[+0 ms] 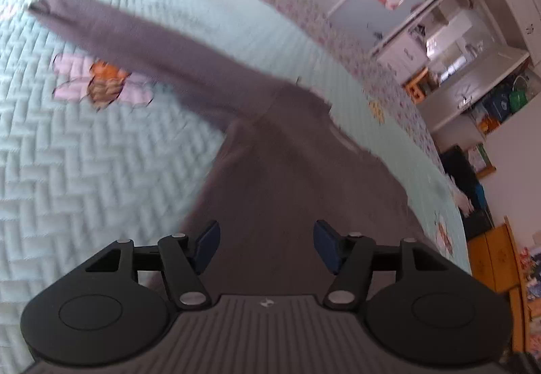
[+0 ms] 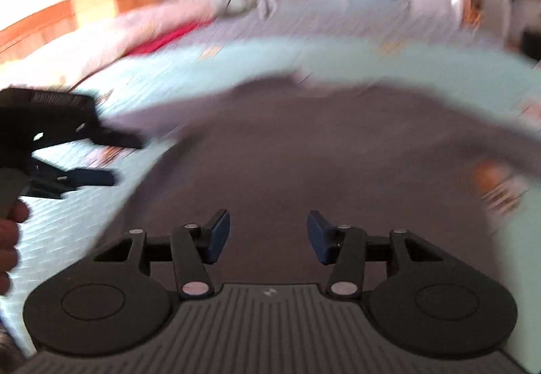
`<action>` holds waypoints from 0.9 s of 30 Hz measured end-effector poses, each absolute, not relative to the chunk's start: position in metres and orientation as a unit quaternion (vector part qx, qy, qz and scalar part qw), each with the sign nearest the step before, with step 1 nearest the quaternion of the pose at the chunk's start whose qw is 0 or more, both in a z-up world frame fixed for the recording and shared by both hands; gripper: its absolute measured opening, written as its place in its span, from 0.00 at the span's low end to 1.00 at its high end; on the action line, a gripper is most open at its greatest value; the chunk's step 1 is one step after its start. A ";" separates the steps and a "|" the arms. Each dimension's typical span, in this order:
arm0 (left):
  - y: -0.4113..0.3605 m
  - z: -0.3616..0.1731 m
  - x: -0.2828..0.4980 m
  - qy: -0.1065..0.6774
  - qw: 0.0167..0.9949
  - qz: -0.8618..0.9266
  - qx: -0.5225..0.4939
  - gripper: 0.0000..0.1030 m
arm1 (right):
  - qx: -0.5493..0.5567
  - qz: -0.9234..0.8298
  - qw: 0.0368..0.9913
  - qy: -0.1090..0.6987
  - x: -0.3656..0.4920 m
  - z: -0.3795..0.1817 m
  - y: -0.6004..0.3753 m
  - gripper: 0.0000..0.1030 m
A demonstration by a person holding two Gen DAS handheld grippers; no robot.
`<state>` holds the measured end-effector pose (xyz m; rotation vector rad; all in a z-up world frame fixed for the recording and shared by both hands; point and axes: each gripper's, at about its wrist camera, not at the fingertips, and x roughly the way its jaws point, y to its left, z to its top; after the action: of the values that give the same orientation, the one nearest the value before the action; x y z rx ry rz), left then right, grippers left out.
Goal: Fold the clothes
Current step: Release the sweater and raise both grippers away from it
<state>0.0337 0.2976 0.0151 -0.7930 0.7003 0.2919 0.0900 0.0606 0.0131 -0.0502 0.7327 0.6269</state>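
A grey long-sleeved top (image 1: pixel 270 154) lies spread on the pale green quilted bedspread (image 1: pixel 84 171), and I hold my two grippers above its lower part. My left gripper (image 1: pixel 267 245) has its jaws wide open, with nothing between the blue pads (image 1: pixel 206 245); under the gap I see only the grey cloth. One sleeve (image 1: pixel 128 36) goes out straight to the upper left over the bedspread, beside a printed patch with an orange figure (image 1: pixel 104 83). The other sleeve runs to the right, toward the edge of the bed. My right gripper (image 2: pixel 268 235) is also wide open and holds nothing, and it points over the body of the same top (image 2: pixel 304 154). The right wrist view is very blurred, so I cannot tell the details of the cloth there. In this view my left gripper (image 2: pixel 101 159) appears at the left side, over the bedspread (image 2: pixel 67 232) just beside the edge of the top, with its fingers apart, and my left hand (image 2: pixel 8 238) is on its handle. Behind the bed there are white shelves (image 1: pixel 456 52) with many small things.
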 end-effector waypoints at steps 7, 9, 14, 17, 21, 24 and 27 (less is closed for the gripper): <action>0.307 0.024 0.022 0.338 0.870 0.175 -0.315 0.67 | -0.039 0.257 0.898 0.356 0.091 0.008 0.133 0.48; 0.310 0.027 0.019 0.339 0.873 0.185 -0.297 0.67 | -0.045 0.240 0.904 0.351 0.092 0.007 0.151 0.48; 0.312 0.036 0.015 0.331 0.886 0.205 -0.253 0.67 | -0.062 0.216 0.921 0.317 0.093 -0.019 0.151 0.48; 0.298 0.052 0.026 0.290 0.908 0.196 -0.231 0.67 | -0.087 0.220 0.926 0.295 0.094 -0.038 0.144 0.49; 0.279 0.074 0.041 0.235 0.933 0.184 -0.200 0.67 | -0.027 0.247 0.918 0.310 0.108 -0.053 0.126 0.53; 0.264 0.090 0.052 0.193 0.949 0.174 -0.177 0.67 | 0.001 0.269 0.910 0.316 0.113 -0.055 0.120 0.64; 0.250 0.107 0.063 0.150 0.963 0.163 -0.153 0.67 | -0.002 0.275 0.908 0.317 0.114 -0.057 0.123 0.69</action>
<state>0.0628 0.2497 0.1066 -0.3098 0.3036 0.3306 0.1136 0.1227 -0.0569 -0.0035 0.6534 0.5675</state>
